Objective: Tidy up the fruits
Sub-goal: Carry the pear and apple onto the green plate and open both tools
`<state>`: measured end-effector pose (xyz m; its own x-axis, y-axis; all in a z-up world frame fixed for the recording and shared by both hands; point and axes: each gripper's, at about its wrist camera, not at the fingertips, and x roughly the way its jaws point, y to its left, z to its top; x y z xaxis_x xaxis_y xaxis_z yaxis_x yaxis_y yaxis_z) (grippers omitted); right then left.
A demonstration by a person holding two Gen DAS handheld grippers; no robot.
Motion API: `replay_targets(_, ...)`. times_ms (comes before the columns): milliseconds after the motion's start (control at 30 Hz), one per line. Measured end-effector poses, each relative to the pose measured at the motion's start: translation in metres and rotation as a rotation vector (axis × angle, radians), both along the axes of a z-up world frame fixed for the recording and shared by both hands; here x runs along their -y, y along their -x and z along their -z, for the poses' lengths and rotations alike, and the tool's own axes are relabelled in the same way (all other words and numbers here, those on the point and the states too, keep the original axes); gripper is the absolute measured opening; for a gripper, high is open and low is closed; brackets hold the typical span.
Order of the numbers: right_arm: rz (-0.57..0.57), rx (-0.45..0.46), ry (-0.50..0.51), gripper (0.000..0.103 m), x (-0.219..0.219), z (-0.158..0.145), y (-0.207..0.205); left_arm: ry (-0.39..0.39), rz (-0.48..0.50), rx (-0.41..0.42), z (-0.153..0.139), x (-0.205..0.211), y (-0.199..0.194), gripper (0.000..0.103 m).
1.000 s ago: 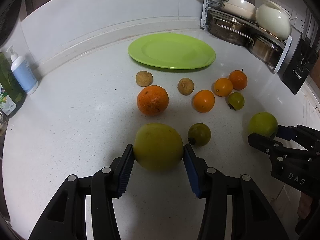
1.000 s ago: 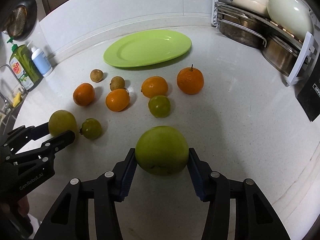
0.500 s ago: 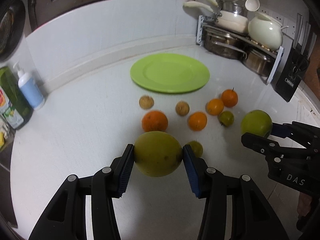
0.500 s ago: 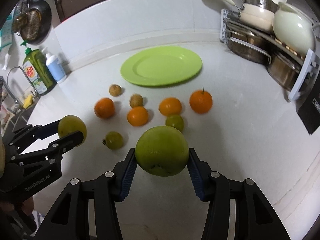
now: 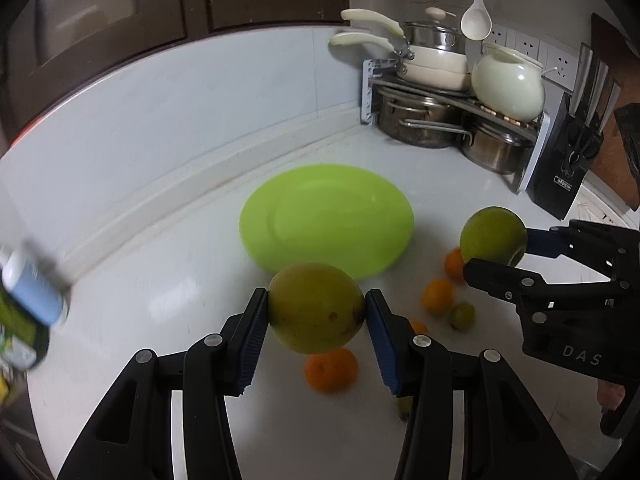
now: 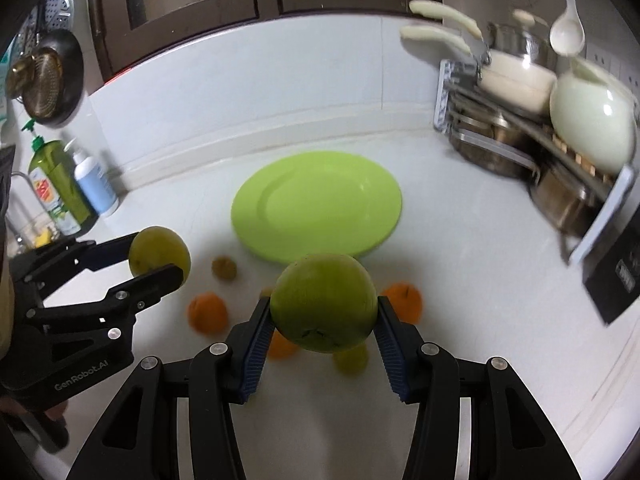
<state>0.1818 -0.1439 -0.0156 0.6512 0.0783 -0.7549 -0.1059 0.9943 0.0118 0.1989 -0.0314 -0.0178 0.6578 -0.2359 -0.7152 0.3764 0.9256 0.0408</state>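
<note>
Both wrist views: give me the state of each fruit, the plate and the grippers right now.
left gripper: shut on yellow-green fruit, lifted
right gripper: shut on green fruit, lifted
green plate: empty, flat on counter
small oranges and green fruits: loose on counter

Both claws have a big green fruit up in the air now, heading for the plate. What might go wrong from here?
1. The left claw and right claw each pinch a round green fruit only at its sides; either could slip and fall onto the oranges below.
2. Both aim at one green plate, so the claws may collide.
3. The plate looks shallow; round fruit set down may roll off.
</note>
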Motion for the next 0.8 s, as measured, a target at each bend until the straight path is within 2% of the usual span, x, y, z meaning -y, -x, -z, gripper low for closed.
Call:
replay_targets(267, -0.018, -0.045, 0.004, 0.051, 0.011, 0.002, -0.058, -0.019, 0.040, -0.005, -0.002, 0.005, -0.058, 0.048)
replay_targets(633, -0.087, -0.158, 0.012, 0.051, 0.015, 0.032, -0.144, -0.039, 0.022, -0.128, 0.036, 0.013, -0.127, 0.048)
replay_targets(800, -0.111, -0.186, 0.011, 0.051, 0.013, 0.042, -0.163, -0.044, 0.022, -0.165, 0.050, 0.012, -0.147, 0.048)
